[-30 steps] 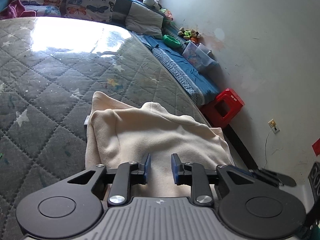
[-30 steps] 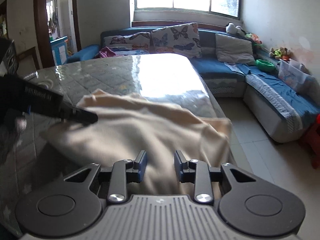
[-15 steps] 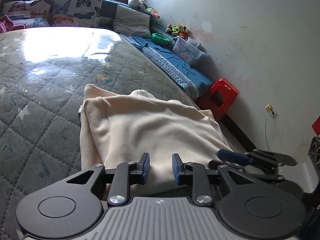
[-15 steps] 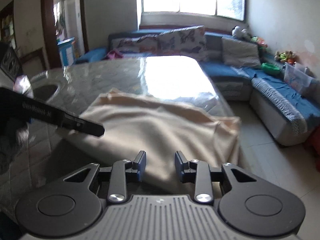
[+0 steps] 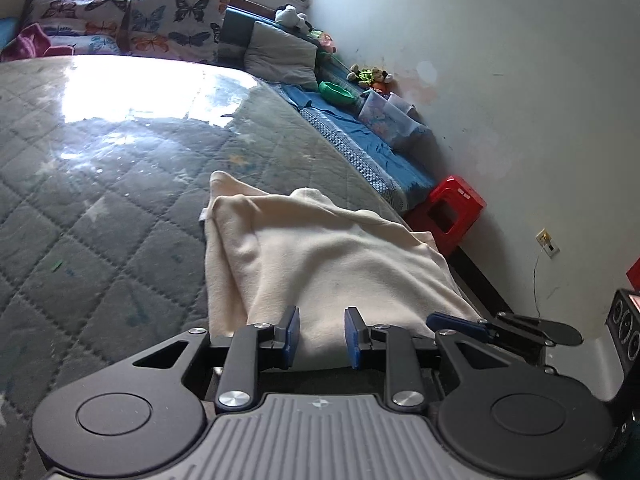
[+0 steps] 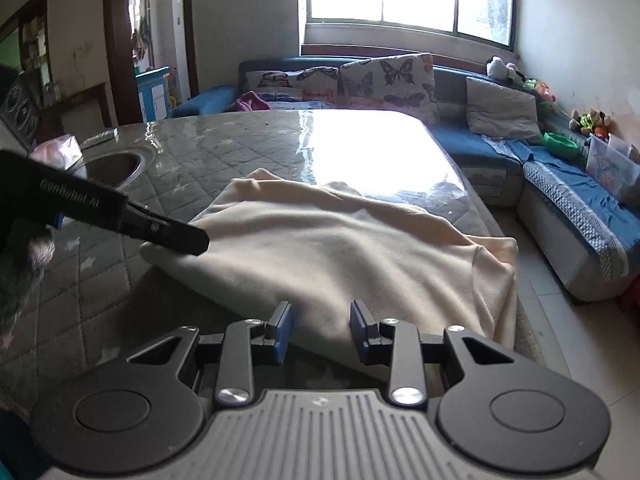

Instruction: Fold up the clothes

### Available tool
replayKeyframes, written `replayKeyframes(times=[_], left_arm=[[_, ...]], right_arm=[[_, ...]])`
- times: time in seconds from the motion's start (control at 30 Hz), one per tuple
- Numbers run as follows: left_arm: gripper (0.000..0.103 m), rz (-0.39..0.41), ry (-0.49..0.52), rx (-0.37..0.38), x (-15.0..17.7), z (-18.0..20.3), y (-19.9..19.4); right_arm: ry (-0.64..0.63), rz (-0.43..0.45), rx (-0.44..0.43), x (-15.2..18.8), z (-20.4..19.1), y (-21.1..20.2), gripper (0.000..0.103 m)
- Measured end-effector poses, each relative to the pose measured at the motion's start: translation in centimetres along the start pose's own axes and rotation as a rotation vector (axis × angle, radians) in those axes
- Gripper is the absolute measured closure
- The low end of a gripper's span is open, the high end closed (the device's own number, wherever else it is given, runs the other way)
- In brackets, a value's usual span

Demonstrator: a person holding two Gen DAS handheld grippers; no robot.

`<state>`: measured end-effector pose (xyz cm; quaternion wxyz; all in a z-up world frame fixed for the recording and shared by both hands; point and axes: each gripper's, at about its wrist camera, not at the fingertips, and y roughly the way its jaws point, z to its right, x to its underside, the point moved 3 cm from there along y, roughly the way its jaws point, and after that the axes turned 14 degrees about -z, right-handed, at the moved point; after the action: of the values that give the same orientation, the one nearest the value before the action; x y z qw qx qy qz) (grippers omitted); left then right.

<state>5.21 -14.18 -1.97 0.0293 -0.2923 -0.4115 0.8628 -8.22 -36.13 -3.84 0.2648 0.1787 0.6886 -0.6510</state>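
Both tools point down at a cream garment (image 5: 332, 264) that lies folded over on a grey quilted mattress (image 5: 100, 208) under a glossy clear cover. From its own camera the left tool (image 5: 322, 336) shows its blue pads apart with a plain gap between them; the cloth's near edge lies beneath and beyond that gap, and neither pad presses on it. The right tool (image 6: 320, 332) looks much the same in its own view: pads apart, the cream fabric's near edge running under the gap, nothing pinched. In the right view the left tool appears from the side as a dark bar reaching in from the left, its tip at the garment's left corner; whether it touches the cloth there I cannot tell. In the left view the right tool shows low at the right, its blue-tipped finger just beside the garment's right near corner. The garment sits at the mattress's near right corner, its right side hanging over the edge toward the tiled floor (image 6: 560, 320). Beyond the mattress stands a blue sofa (image 6: 500, 160) with butterfly-print cushions (image 6: 384, 80) and a grey pillow (image 6: 504, 110), and a red plastic stool (image 5: 452, 212) stands against the wall.
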Motion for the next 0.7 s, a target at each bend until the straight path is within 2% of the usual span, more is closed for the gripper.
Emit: replayKeyframes(times=[0.13,0.23,0.27,0.33,0.4,0.47,0.57,0.63,0.7], left_arm=[[0.071,0.002,0.005,-0.003,0.3,0.1,-0.4],[0.061,0.008,0.013,-0.005,0.8,0.3,-0.8],[0.058,0.008,0.014,-0.005,1.0,0.3,-0.9],[0.055,0.013,0.02,-0.016,1.3,0.4,-1.3],[0.044,0.025,0.026,-0.036,1.5,0.5,-1.7],[0.042,0.032,0.031,-0.043,1.8,0.5,-2.1],[0.034,0.042,0.029,-0.06,2.2,0.3,-2.5],[0.032,0.042,0.023,-0.074,2.5,0.1,-2.6],[0.026,0.042,0.017,-0.089,2.8,-0.1,-2.8]], right_arm=[[0.014,0.015,-0.005,0.3,-0.4,-0.6,0.061],[0.026,0.024,-0.004,0.5,-0.9,-0.5,0.054],[0.028,0.027,-0.002,0.7,-1.0,-0.5,0.048],[0.033,0.034,0.0,0.8,-1.3,-0.5,0.046],[0.041,0.041,0.002,0.8,-1.5,-0.7,0.041],[0.053,0.048,0.004,0.9,-1.6,-0.8,0.039],[0.067,0.058,0.015,1.2,-1.8,-1.0,0.03],[0.069,0.065,0.028,1.3,-2.0,-1.2,0.028],[0.074,0.075,0.041,1.4,-2.2,-1.3,0.02]])
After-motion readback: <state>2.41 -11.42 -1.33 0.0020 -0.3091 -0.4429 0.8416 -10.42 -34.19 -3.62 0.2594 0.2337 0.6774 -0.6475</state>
